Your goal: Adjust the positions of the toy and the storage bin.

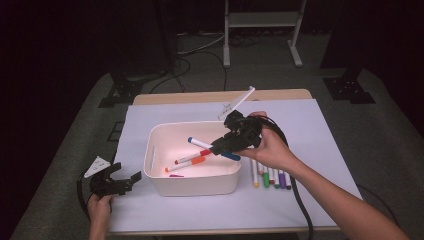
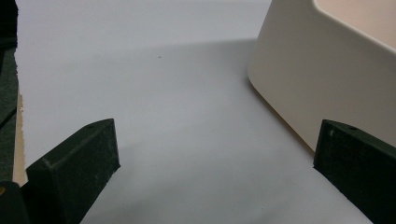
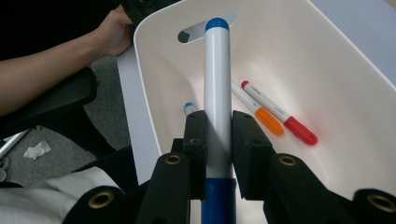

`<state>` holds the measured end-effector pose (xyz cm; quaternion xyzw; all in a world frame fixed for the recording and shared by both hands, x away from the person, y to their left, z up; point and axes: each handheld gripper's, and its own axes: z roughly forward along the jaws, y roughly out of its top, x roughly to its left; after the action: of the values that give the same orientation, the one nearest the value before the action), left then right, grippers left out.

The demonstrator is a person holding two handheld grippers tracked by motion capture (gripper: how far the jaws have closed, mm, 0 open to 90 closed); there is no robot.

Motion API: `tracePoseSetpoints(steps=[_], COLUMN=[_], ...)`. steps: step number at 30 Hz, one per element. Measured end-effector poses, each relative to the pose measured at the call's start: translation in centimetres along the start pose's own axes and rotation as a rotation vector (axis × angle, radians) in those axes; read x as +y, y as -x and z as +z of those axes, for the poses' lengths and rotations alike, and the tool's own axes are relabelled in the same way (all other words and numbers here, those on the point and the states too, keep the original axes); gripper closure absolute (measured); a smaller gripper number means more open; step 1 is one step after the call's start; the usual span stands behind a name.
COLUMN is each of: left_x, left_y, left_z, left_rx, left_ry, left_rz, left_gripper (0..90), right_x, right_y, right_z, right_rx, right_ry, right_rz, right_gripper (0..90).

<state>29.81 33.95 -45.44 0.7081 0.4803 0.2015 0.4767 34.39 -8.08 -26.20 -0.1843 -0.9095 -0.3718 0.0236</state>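
Right gripper [image 3: 218, 140], seen along its own jaws: the two black pads are closed on the white barrel of a blue marker [image 3: 217, 88], one pad on each side, with the blue cap below the pads and the blue end plug pointing away, toward the far wall of the bin [image 3: 327, 60]. In the high view the same gripper [image 1: 220, 146] is held by the right hand [image 1: 267, 145] above the bin's [image 1: 192, 182] right half, and the blue marker [image 1: 200, 143] juts out from it over the bin's inside, slanted and clear of the floor.

On the bin's floor lie a red marker [image 3: 280, 113] and an orange marker [image 3: 257, 109], side by side and almost touching; a further small blue-tipped marker end [image 3: 188, 108] shows just left of the jaws, the rest of it hidden. In the high view the red [image 1: 192, 157] and orange [image 1: 186, 164] markers lie near the bin's middle, with a short purple piece [image 1: 176, 175] near the front wall.

A row of markers [image 1: 270, 176] lies on the white sheet [image 1: 310, 125] just right of the bin, below the right hand.

Left gripper [image 1: 122, 181], at the sheet's left edge near the bin: jaws wide apart, nothing between them. Its own view shows the bare sheet [image 2: 163, 116] between the jaws and the bin's outer wall [image 2: 322, 79] beside the right-hand jaw.
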Motion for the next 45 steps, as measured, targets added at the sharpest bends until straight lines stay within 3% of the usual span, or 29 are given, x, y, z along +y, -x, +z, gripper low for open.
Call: tracePoseSetpoints(steps=[21, 45], left_x=[0.0, 0.0], left_y=[0.0, -0.1], left_z=[0.0, -0.1], left_rx=[-0.001, -0.004], left_ry=[0.002, 0.004], left_rz=[0.0, -0.004], left_gripper=[0.0, 0.0], right_x=[2.3, 2.9], right_y=[0.0, 0.5], right_z=[4.2, 9.9], right_rx=[0.06, 0.095], right_ry=[-0.036, -0.125], right_rz=[-0.041, -0.072], right_gripper=[76.0, 76.0])
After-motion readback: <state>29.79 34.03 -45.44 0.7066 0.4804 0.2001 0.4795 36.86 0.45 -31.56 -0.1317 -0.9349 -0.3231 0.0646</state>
